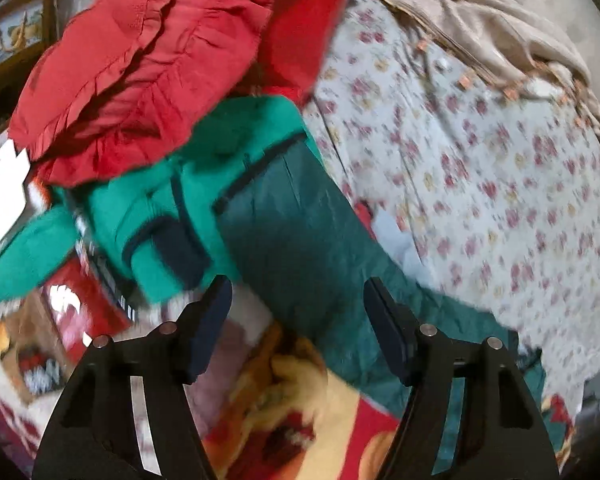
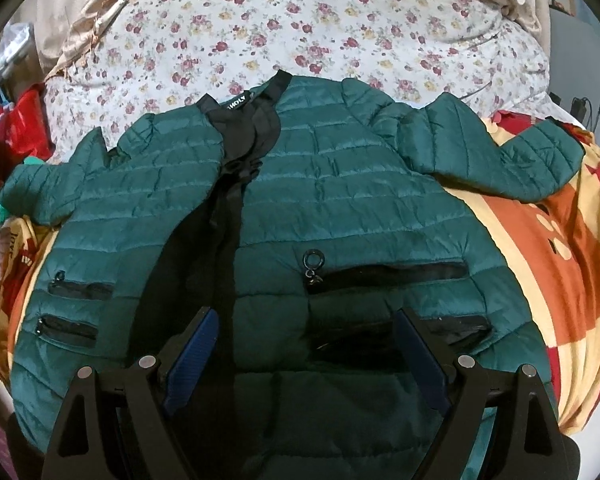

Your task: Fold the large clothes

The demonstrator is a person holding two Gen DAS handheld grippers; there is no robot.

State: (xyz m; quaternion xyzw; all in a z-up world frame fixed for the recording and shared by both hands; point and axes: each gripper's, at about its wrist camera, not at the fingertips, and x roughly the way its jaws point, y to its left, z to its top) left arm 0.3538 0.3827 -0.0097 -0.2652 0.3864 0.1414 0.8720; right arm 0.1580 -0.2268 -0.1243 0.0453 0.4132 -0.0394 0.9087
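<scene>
A bed fills the room here, its floral sheet (image 2: 300, 20) stretching back to a rumpled beige cover (image 1: 500, 28). The dark green puffer jacket (image 2: 340, 184) lies front-up across the bed's near side, collar toward the floral sheet, both sleeves flung outward; its lower half rests on an orange cartoon blanket (image 2: 548, 248). The right gripper (image 2: 304, 352) hangs over the jacket's hem, fingers spread, gripping nothing. The left gripper (image 1: 296, 320), also spread and empty, hovers beside one sleeve edge. Left of that, a bright green fleece (image 1: 160, 208) and red ruffled garment (image 1: 140, 60) crowd the side; the floral sheet beyond lies bare.
</scene>
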